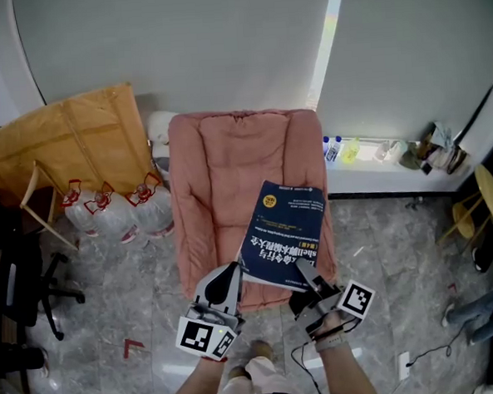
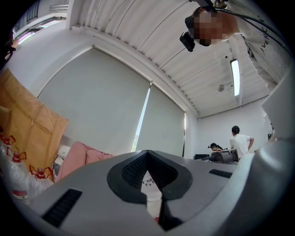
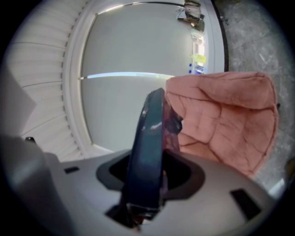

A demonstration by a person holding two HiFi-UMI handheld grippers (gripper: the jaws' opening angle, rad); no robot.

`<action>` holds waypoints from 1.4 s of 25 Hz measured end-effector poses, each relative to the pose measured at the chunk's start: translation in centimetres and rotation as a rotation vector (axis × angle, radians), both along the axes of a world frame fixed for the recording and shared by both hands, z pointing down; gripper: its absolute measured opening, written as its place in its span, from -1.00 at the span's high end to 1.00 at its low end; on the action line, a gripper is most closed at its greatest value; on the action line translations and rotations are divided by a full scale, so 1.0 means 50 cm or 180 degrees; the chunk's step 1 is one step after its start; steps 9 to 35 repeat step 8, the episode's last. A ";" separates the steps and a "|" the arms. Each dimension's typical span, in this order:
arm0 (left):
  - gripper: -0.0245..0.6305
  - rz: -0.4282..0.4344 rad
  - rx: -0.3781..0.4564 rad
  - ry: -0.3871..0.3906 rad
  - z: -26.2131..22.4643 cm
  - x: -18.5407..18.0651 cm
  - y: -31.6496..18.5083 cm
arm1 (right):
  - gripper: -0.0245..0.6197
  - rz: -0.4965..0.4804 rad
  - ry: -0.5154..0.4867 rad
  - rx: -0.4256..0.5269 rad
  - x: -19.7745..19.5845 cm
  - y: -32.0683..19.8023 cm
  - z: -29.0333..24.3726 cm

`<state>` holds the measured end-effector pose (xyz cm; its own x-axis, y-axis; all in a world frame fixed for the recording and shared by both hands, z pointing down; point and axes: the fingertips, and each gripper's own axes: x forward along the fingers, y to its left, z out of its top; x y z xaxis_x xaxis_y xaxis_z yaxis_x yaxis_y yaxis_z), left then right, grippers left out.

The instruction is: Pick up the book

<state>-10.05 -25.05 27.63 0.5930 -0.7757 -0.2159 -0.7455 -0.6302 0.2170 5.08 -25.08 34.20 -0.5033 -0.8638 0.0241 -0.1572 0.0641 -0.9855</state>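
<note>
The book (image 1: 284, 231) is being held tilted over the pink chair (image 1: 208, 178). Its lower edge is being clamped by the right gripper (image 1: 306, 278), whose jaws are being spread partway by its thickness. A thin white printed corner of it is being pinched by the left gripper (image 1: 227, 276), its jaws nearly closed.

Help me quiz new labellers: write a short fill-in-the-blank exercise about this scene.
1. The right gripper is clamped on a dark ____ book.
2. The book is held up over a cushioned chair whose colour is ____.
3. In the head view, the water jugs stand on the floor to the ____ of the chair.

Missing words: blue; pink; left
</note>
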 end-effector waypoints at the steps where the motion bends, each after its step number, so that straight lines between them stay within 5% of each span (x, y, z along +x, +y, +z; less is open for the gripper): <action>1: 0.90 0.0002 -0.0003 0.0001 -0.001 0.001 0.000 | 0.34 0.0006 -0.0003 -0.0001 0.001 0.000 -0.001; 35: 0.90 0.0000 0.0003 -0.0009 -0.004 0.012 0.010 | 0.34 -0.0007 0.0034 0.0056 0.016 0.011 -0.013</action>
